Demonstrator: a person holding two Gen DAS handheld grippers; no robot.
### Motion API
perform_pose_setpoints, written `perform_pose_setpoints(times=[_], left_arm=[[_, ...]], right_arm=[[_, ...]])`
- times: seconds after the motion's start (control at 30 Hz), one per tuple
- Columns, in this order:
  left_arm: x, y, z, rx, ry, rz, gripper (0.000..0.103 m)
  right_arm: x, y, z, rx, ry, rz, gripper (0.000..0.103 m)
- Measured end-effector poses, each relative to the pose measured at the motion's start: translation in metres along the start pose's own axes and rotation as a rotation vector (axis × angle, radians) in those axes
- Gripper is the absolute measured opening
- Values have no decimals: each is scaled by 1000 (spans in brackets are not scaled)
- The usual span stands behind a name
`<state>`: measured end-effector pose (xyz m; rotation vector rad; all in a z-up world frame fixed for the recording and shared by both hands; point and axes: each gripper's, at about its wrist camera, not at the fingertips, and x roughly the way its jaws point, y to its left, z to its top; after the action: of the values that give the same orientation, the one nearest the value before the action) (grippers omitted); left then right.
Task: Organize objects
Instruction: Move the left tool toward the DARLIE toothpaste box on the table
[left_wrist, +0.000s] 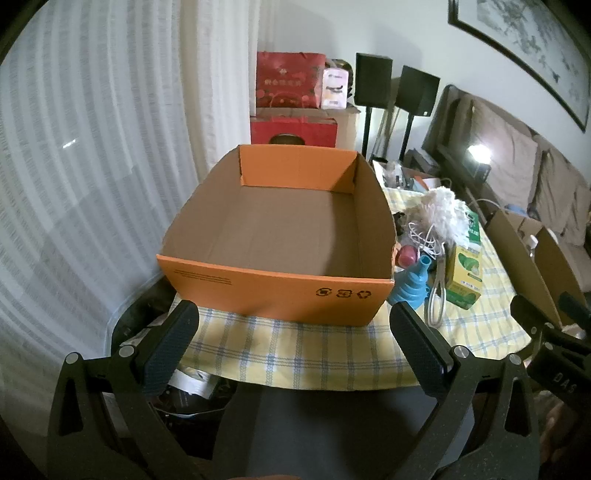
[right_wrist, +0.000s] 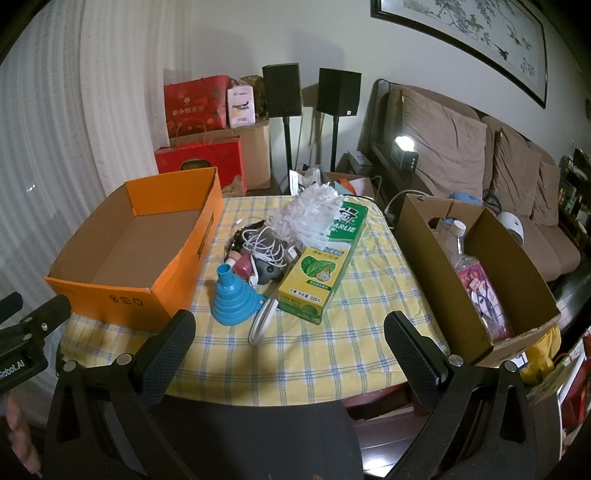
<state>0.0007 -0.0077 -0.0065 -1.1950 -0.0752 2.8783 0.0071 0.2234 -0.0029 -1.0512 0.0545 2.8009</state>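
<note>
We are holding both tongs, left (left_wrist: 291, 328) and right (right_wrist: 290, 338), spread and empty above the surface (right_wrist: 332, 350), facing the orange box (right_wrist: 147, 295) and clutter pile (right_wrist: 280, 243) for sorting.

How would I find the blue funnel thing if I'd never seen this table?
Find the checked yellow tablecloth between two cardboard boxes. Beside the orange box lies a pile of clutter; the funnel stands at its near edge. It's the only bright blue, ridged cone.
</note>
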Motion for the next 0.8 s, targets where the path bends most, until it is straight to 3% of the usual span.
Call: perform_pose_setpoints(times=[0.8], left_arm=[[2,-9,0,12,6,9,103]], right_arm=[[1,-1,0,4,-3,4,103]])
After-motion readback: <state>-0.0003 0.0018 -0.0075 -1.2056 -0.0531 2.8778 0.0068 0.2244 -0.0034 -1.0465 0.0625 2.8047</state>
